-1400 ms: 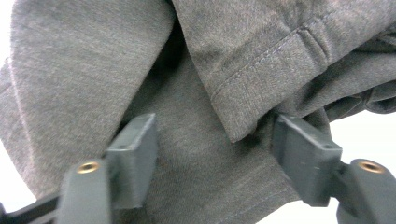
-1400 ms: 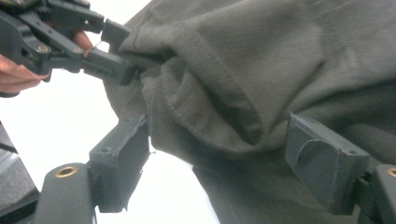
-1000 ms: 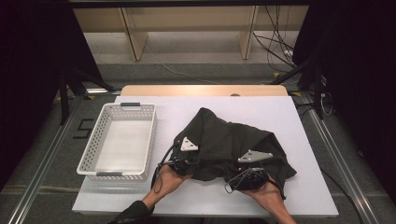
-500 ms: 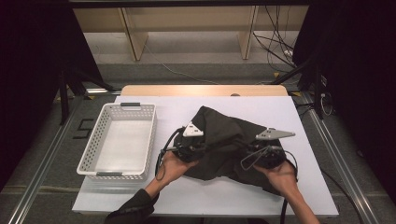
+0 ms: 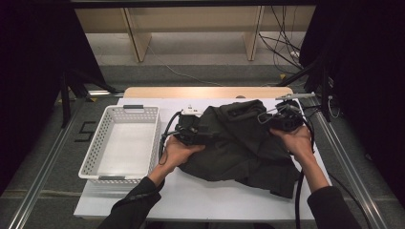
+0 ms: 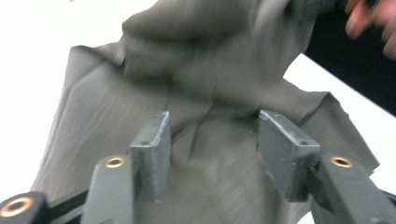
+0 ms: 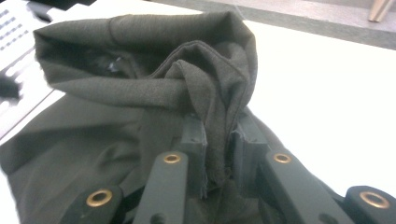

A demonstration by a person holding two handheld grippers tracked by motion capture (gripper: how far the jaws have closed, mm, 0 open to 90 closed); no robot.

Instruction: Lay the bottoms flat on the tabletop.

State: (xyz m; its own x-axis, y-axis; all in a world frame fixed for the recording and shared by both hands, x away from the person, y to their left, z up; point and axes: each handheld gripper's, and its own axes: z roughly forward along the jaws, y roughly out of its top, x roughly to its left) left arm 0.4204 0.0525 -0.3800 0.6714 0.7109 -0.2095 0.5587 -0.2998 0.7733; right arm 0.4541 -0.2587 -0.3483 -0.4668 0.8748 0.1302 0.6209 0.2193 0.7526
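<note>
A dark grey-green garment (image 5: 239,145) lies crumpled on the white table (image 5: 200,200), right of centre. My right gripper (image 5: 282,118) is at its far right corner, shut on a bunched fold of the cloth (image 7: 205,88), which stands up between the jaws (image 7: 219,128). My left gripper (image 5: 191,130) rests at the garment's left edge. In the left gripper view its jaws stand wide apart (image 6: 212,128) over the flat cloth (image 6: 140,93), pinching nothing.
A white perforated basket (image 5: 95,157), nothing in it, stands at the table's left. A wooden board (image 5: 157,91) runs along the far edge. Cables trail from both grippers. Dark curtains flank the table, and metal rails run down both sides.
Both hands have moved away from the near edge toward the far side. The garment's near part has been drawn up and over, so it now lies bunched farther back.
</note>
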